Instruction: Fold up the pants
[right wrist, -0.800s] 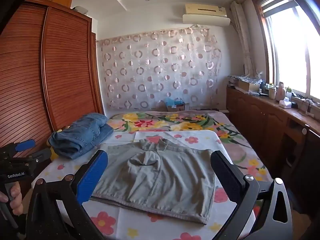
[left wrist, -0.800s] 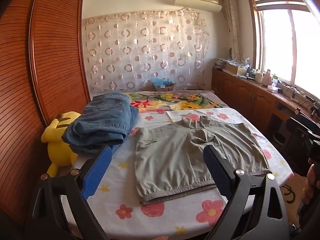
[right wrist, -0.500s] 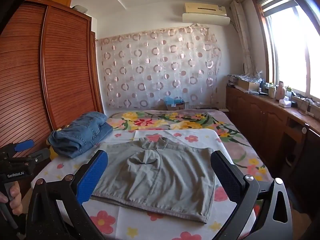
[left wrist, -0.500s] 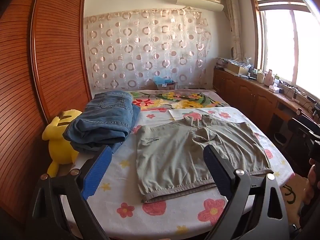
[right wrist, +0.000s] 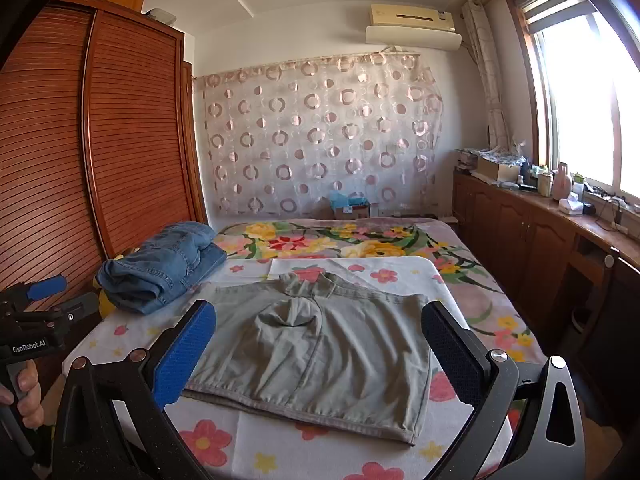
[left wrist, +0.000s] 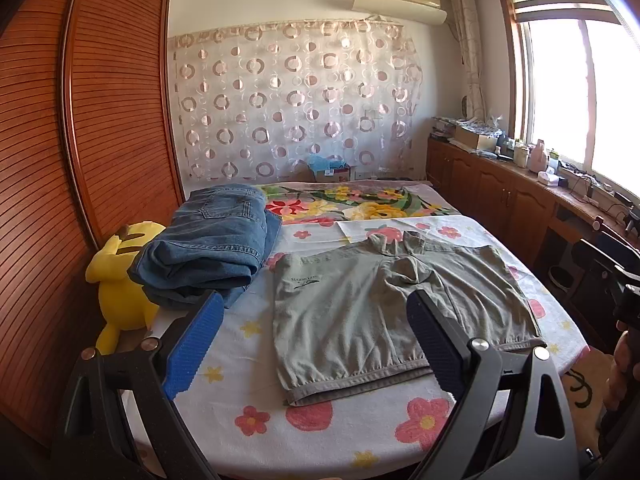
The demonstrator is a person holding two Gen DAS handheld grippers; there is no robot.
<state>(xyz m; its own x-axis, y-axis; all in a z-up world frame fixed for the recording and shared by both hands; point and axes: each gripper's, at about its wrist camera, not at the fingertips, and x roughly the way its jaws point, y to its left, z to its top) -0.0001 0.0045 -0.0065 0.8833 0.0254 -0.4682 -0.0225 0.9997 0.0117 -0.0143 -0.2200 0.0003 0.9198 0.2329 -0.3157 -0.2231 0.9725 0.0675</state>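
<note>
In the left wrist view, grey-green pants (left wrist: 380, 312) are lying flat and slightly wrinkled on the flowered bed (left wrist: 320, 420), beside folded jeans (left wrist: 208, 248); the left gripper (left wrist: 312, 344) is hovering wide open, holding nothing. In the right wrist view, the right gripper (right wrist: 316, 348) is likewise gaping empty above the pants' hem

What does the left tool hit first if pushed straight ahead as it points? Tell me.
Most likely the grey-green pants lying flat on the bed. The left tool is open, holds nothing and tilts down toward them; depth is uncertain.
</note>
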